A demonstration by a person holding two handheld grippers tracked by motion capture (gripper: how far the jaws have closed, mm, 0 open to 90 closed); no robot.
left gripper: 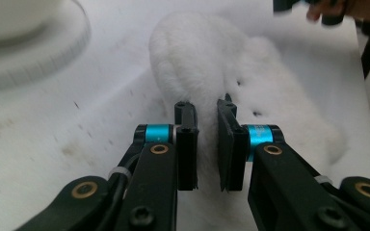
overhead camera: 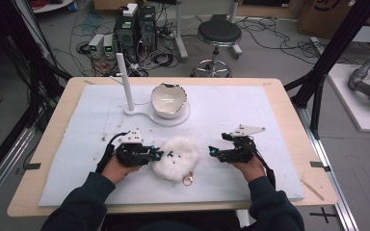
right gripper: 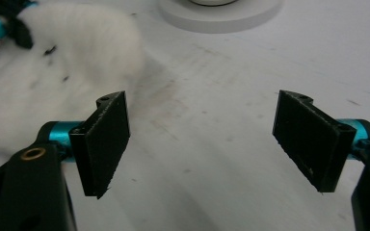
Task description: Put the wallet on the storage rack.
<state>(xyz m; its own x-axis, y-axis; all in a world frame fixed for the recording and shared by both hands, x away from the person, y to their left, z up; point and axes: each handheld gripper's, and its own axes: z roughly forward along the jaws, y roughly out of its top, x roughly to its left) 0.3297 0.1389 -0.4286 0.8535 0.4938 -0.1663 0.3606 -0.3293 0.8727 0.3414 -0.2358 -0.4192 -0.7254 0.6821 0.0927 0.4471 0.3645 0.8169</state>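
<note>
- Step in hand — picking up the white fluffy toy (overhead camera: 176,157), which lies on the white mat (overhead camera: 270,159) near the front edge, between the two grippers; a gold key ring (overhead camera: 188,180) hangs from its near end.
- Left gripper (overhead camera: 158,155): jaws drawn together, clamped on a tuft of fur at the toy's left side; in the left gripper view the fur is pinched between the pads (left gripper: 185,144).
- Right gripper (overhead camera: 213,151): jaws wide apart, nothing between them, just beside the toy's right edge but not touching it. In the right gripper view the toy (right gripper: 72,53) sits up and to the left of the jaws.
- Beyond the toy, well apart from it: a white bowl (overhead camera: 168,100) on a white stand (overhead camera: 147,114) with an upright post (overhead camera: 124,82).
- Next move, as I judge it — the right gripper closes in on the toy's free side, or the left lifts alone; the grip holds fur only, so it may slip under the toy's weight.
- Writing: no brand, label or readable text on the toy, bowl or mat.
</note>
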